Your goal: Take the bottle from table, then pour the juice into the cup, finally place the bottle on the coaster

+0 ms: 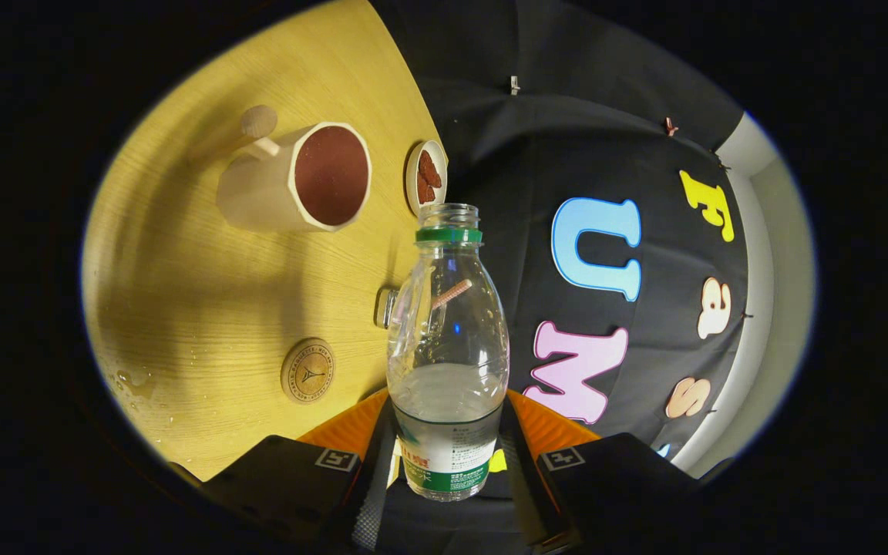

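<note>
The lower end of the clear plastic bottle [448, 339] with a green neck ring and a green-and-white label was cut off behind the gripper [448, 462] body, and its bottom could not be made out; the contact between the fingers [371, 478] and the label was partly hidden too, though both fingers appeared to press the bottle's sides, so the gripper was clenched on it. A small shiny object [385, 307] sat half hidden behind the bottle's shoulder and was too unclear to identify. Ahead and to the left of the fingers, the pale wooden cup [297, 179] with a dark reddish inside and a peg-like handle stood on the yellow wood-grain table [205, 308]; just beyond the bottle's open mouth lay a small pale round dish [425, 176] holding reddish-brown pieces, near the table's edge. The round wooden coaster [307, 371] with a dark printed emblem lay near the left finger, apart from the bottle, with a few wet spots [132, 381] on the table further left. The bottle stood uncapped, between the fingers, holding clear liquid in its lower part, with a thin pinkish stick-like shape [452, 294] seen through its upper half
</note>
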Demonstrator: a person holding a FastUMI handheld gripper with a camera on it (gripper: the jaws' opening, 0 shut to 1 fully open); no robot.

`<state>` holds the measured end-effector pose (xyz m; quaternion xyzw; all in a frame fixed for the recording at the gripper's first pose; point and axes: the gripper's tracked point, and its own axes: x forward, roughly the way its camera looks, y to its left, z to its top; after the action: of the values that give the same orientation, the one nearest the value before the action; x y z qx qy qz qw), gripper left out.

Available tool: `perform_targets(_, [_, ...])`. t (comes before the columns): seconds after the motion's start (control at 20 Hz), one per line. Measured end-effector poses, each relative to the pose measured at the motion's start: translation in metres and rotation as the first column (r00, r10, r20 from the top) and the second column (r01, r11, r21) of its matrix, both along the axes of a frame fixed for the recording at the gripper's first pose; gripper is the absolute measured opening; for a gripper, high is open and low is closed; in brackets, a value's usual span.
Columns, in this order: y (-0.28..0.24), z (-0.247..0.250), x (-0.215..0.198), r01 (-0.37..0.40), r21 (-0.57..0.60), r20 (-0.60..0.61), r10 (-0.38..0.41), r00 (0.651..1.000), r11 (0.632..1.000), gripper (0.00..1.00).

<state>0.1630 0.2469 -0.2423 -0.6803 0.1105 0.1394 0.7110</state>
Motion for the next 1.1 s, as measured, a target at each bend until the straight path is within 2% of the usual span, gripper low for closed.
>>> perform_targets(1.1, [0.004,0.003,0.012,-0.053,-0.115,0.019,0.055,0.998,0.992,0.7])
